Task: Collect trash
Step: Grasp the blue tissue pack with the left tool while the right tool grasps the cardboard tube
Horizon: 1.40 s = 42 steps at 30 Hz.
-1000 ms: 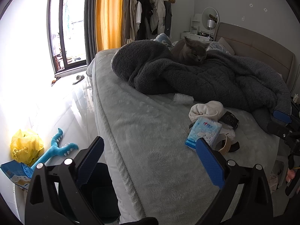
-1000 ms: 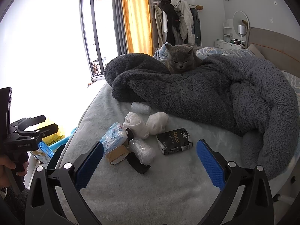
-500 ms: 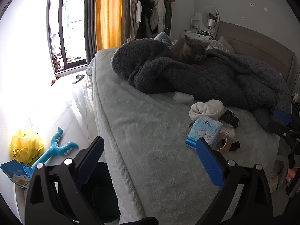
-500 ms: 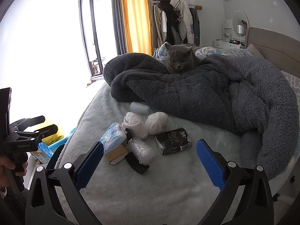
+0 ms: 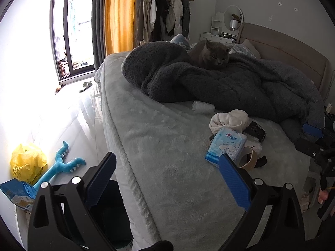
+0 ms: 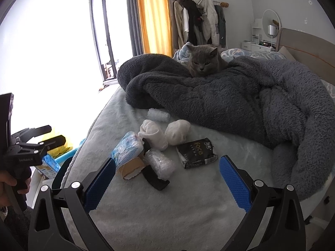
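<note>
We face a pale bed (image 6: 167, 219) with a grey cat (image 6: 202, 61) at 12 o'clock. Both our right gripper (image 6: 167, 185) and left gripper (image 5: 167, 182) gape, holding nothing. The black wrapper (image 6: 195, 152), at 1 o'clock from the right gripper, looks light, crinkly, slippery; we judge pinching its raised near edge best.

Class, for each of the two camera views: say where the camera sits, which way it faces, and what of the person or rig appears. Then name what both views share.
Left wrist: on the left gripper, by the bed's corner, facing along the bed; right gripper at right edge.
Right wrist: on the right gripper, facing across the bed toward the window; left gripper and hand at left.
Shared: cat, tissue pack, black packet.
</note>
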Available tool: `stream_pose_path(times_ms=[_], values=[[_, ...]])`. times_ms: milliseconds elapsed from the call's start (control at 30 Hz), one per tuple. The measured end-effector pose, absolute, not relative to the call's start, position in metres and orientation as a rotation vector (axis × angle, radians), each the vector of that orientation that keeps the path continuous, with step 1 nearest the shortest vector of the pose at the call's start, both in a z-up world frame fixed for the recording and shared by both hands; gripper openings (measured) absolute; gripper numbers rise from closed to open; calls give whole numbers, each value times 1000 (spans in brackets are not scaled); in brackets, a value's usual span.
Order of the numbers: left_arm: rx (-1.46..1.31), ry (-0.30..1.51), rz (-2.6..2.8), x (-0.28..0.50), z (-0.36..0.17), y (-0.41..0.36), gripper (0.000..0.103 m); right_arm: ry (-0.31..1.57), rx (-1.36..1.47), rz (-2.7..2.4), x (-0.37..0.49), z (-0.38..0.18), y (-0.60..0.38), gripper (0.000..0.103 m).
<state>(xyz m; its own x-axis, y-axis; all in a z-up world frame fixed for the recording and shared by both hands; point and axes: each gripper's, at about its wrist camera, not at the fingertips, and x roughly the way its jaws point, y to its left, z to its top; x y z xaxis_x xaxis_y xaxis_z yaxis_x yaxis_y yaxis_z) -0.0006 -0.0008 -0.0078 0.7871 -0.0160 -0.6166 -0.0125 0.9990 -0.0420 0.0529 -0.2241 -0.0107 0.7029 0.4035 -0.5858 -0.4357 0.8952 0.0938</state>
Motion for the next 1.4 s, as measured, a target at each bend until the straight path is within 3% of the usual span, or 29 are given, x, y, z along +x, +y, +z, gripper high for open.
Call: stream_pose_path(times_ms=[600,833,1000,1400], values=[[-137,786,-75,19,-15,11,99,648,-214,674,31,-22,-173,99],[-184,823,-106,28,-16,17,98,642,-212,679,40,-25,-169,85],[-226,855,-132,41,-22,20,98,670,-195,735,53,-34,-165,70],[-227,909,-290,68,-34,8,98,719,-255,791,69,-53,-154,68]])
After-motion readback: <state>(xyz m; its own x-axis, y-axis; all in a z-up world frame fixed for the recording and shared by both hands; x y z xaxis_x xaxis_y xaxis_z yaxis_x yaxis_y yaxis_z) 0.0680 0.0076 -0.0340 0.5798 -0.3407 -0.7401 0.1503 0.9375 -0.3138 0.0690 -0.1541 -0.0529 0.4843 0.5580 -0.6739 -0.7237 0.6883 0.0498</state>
